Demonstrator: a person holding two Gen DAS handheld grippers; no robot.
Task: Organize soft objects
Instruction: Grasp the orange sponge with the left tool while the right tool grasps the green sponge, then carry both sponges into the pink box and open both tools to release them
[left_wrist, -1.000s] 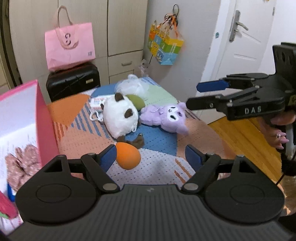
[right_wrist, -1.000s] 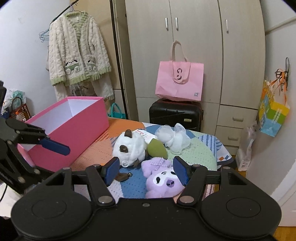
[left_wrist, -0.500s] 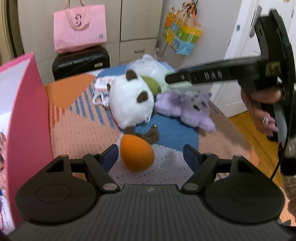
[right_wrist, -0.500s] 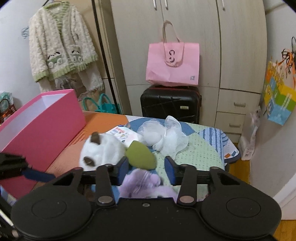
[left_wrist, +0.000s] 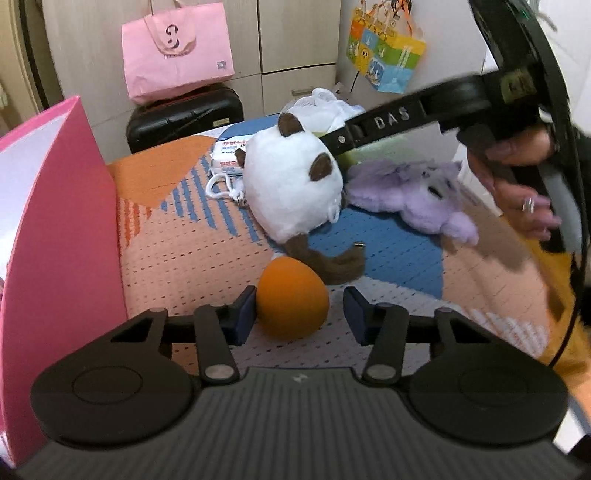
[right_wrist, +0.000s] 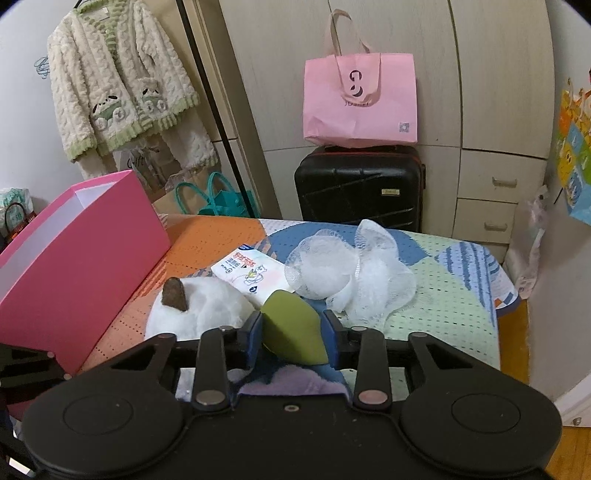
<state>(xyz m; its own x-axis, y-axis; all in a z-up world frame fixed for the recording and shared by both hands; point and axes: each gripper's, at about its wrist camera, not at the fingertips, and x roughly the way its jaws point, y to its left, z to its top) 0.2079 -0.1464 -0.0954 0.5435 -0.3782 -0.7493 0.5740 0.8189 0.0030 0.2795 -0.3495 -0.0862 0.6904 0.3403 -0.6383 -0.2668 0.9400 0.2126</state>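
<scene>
We hold our left gripper (left_wrist: 300, 309) spread around the orange sponge (left_wrist: 292, 298), while our right gripper (right_wrist: 293, 336) clamps the green sponge (right_wrist: 291, 326).

Patterned table cover (left_wrist: 192, 258) carries pink box (right_wrist: 74, 266), white plush (left_wrist: 291, 184), purple plush (left_wrist: 424, 199), orange sponge (left_wrist: 291, 306), green sponge (right_wrist: 291, 325), wipes (right_wrist: 251, 273), mesh puff (right_wrist: 351, 269).

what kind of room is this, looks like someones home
Most likely a bedroom at home: a wardrobe with drawers along the wall, a fluffy cardigan hanging from a rail, and a black suitcase with a pink bag on it, behind a table of soft toys.
</scene>
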